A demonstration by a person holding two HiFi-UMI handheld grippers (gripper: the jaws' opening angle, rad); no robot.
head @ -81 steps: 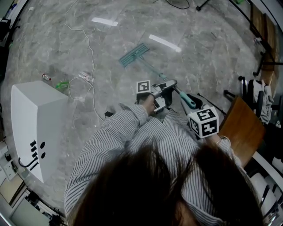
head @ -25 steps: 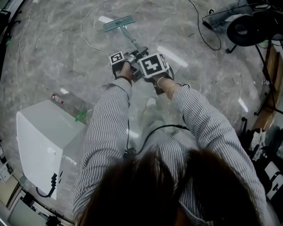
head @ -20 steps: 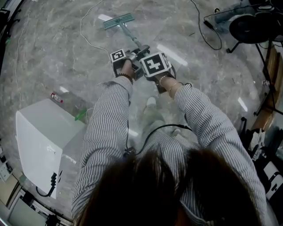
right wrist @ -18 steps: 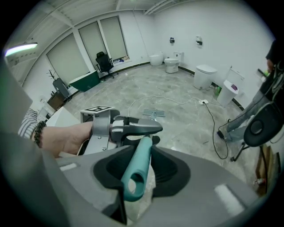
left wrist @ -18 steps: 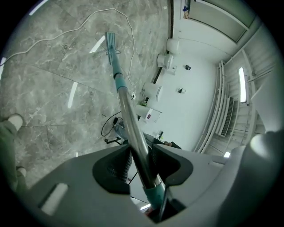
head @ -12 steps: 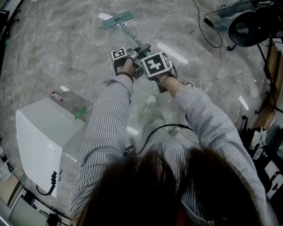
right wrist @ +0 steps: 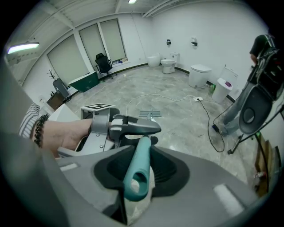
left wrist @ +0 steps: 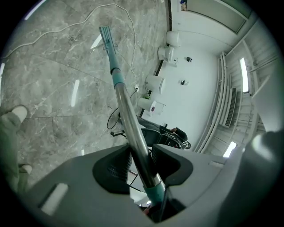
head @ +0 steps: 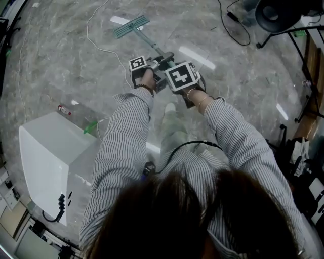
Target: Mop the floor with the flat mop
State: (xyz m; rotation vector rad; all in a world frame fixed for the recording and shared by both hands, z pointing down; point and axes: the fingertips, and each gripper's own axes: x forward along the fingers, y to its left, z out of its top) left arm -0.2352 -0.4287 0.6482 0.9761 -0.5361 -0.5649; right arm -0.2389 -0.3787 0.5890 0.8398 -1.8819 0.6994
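- The left claw (left wrist: pixel 141 165) is clenched on the bare metal pole (left wrist: pixel 129 119) of the flat mop (head: pixel 149 44). It grips just ahead of a short teal section that sits deep between the jaws.
- The right claw (right wrist: pixel 138 170) grasps the teal grip (right wrist: pixel 141 153) at the pole's top end. The grip's hanging hole shows between its jaws.
- In the head view the two claws sit close side by side, at the end of arms in striped sleeves (head: pixel 124 141). The left one is a little farther down the pole.
- The mop head (head: pixel 130 25) lies flat on the grey marble floor (head: pixel 55 55), out ahead of the person. The pole slants back from it up to the claws.
- A white cable (head: pixel 88 35) trails over the floor to the left of the mop head and curves back toward the person.
- A white cabinet (head: pixel 45 152) stands at the person's left, well apart from the mop. A small bottle (head: pixel 64 109) and a green item (head: pixel 91 128) lie on the floor beside it.
- The right gripper view shows the left claw from the side, with a hand (right wrist: pixel 62 133) wrapped round its handle and a beaded bracelet (right wrist: pixel 39 131) on the wrist.
- At the head view's upper right stands a round black object (head: pixel 276 15), possibly a fan, though the frame edge cuts it off.
- A black cord (head: pixel 187 146) loops across the person's front.
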